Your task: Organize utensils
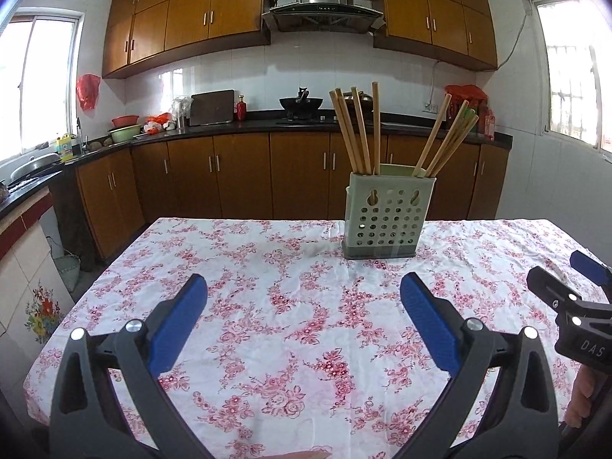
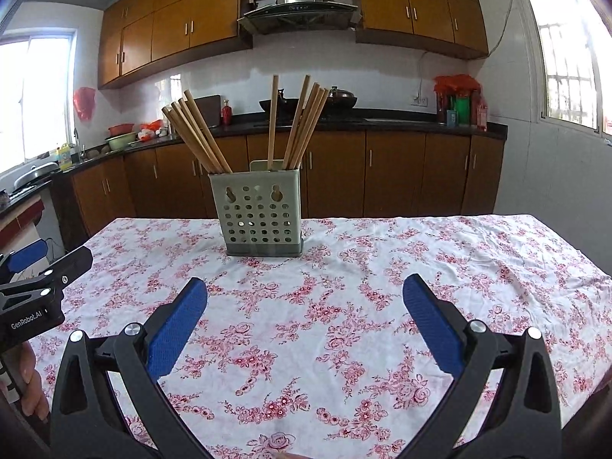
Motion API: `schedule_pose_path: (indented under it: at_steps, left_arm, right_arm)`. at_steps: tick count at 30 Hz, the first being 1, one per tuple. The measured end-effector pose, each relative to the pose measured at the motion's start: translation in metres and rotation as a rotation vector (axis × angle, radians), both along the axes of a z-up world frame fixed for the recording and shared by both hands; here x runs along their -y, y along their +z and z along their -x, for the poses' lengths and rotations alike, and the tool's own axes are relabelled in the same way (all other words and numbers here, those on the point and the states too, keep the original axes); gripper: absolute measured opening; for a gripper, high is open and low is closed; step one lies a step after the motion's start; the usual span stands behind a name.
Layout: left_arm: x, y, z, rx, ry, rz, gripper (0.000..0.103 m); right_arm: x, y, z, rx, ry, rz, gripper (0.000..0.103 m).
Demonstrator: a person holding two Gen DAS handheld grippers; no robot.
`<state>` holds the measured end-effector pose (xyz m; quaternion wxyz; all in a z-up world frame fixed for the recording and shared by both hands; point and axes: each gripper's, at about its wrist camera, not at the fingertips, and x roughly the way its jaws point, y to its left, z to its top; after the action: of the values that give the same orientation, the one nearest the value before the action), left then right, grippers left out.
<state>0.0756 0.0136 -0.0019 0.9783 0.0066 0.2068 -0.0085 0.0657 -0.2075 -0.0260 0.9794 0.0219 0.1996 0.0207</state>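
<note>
Wood cabinets [image 1: 237,176], bright windows [image 1: 570,88]

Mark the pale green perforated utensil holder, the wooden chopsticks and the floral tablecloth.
Pale green perforated utensil holder [image 1: 388,218]: left wrist view, front wall.
Wooden chopsticks [image 2: 201,137]: right wrist view, left bundle's shafts.
Floral tablecloth [image 2: 306,325]: right wrist view, bare middle.

A lived-in home kitchen. Wooden wall cabinets [image 1: 183,19] up high, matching base cabinets [image 1: 237,176] under a dark countertop [image 1: 229,127] along the far wall and round the left corner. Steel range hood [image 1: 323,0] over a wok [image 1: 301,103] on the hob, white tiled wall behind. Cutting board [image 1: 212,107] propped upright, red bottle [image 1: 241,109] just beside it, basins [image 1: 124,128] and a faucet [image 1: 79,134] near the left window [image 1: 42,80]. Barred window [image 2: 570,49] at right. Table under a pink floral tablecloth [image 2: 344,306], perforated chopstick holder [image 2: 260,214] on it, full of wooden chopsticks [image 2: 199,134].
</note>
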Motion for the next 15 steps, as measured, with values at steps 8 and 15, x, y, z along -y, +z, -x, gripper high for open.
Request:
schedule_pose_path:
  at_steps: [8, 15]
  left_arm:
    - [0.0035, -0.0008, -0.0003, -0.009, -0.01, 0.006, 0.099]
    - [0.0041, -0.0011, -0.0004, -0.009, -0.011, 0.006, 0.099]
  right_arm:
    - [-0.0003, 0.0022, 0.0012, 0.004, -0.007, 0.001, 0.101]
    - [0.0003, 0.0025, 0.0012, 0.004, -0.011, 0.001, 0.101]
